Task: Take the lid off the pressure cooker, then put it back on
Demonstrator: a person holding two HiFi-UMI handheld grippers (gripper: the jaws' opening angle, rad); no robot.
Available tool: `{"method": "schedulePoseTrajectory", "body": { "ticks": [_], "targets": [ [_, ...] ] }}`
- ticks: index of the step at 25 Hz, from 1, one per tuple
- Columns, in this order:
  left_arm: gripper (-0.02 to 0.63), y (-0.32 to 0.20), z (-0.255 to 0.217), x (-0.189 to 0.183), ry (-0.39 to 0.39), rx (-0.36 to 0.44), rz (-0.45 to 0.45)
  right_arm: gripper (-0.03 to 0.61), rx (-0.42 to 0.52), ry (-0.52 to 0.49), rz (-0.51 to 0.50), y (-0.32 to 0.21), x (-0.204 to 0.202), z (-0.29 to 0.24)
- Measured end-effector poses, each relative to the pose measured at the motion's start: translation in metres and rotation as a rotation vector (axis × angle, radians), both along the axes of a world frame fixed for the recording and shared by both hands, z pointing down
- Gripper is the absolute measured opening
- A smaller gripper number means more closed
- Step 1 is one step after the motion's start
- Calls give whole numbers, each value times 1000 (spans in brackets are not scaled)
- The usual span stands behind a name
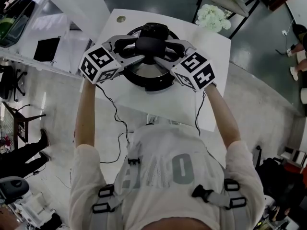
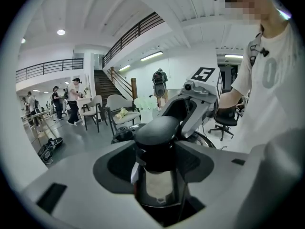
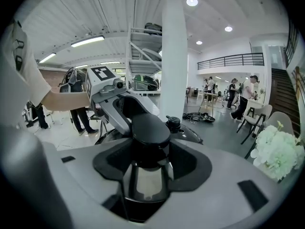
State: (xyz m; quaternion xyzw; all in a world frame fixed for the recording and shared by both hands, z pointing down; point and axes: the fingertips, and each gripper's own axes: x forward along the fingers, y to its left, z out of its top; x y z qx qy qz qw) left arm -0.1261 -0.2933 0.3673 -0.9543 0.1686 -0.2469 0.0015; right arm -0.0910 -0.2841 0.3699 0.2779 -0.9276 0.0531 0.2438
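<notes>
The pressure cooker [image 1: 149,78] stands on a white table [image 1: 201,99], its steel lid [image 3: 190,136] topped by a black knob [image 1: 149,45]. My left gripper [image 1: 135,51] comes in from the left and my right gripper [image 1: 165,52] from the right, and both clasp that knob. In the left gripper view the knob [image 2: 158,129] sits between the grey jaws, with the right gripper [image 2: 193,101] behind it. The right gripper view shows the knob [image 3: 150,128] gripped the same way, with the left gripper [image 3: 114,101] opposite and the lid's small valve [image 3: 172,123] beyond. Whether the lid rests on the pot cannot be told.
White flowers [image 1: 213,16] stand just past the table's far right corner and show as flowers [image 3: 279,154] in the right gripper view. A small round fitting [image 1: 121,19] sits in the table's far left corner. Chairs [image 2: 93,109] and people [image 2: 74,99] are farther back.
</notes>
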Motion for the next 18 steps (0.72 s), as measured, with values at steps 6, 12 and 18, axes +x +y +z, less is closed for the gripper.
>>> {"method": "schedulePoseTrajectory", "body": {
  "ticks": [6,12,18],
  "targets": [
    [233,2,-2,1,46,-4,-35,244,75,40,10,1,5,-4],
    [219,6,-1,1,16,2,-65,291,107,90,38,-2,13,-5],
    [204,17,-1,-5,3,-5,-83,296,141,112,86,-4,23,-5]
  ]
}}
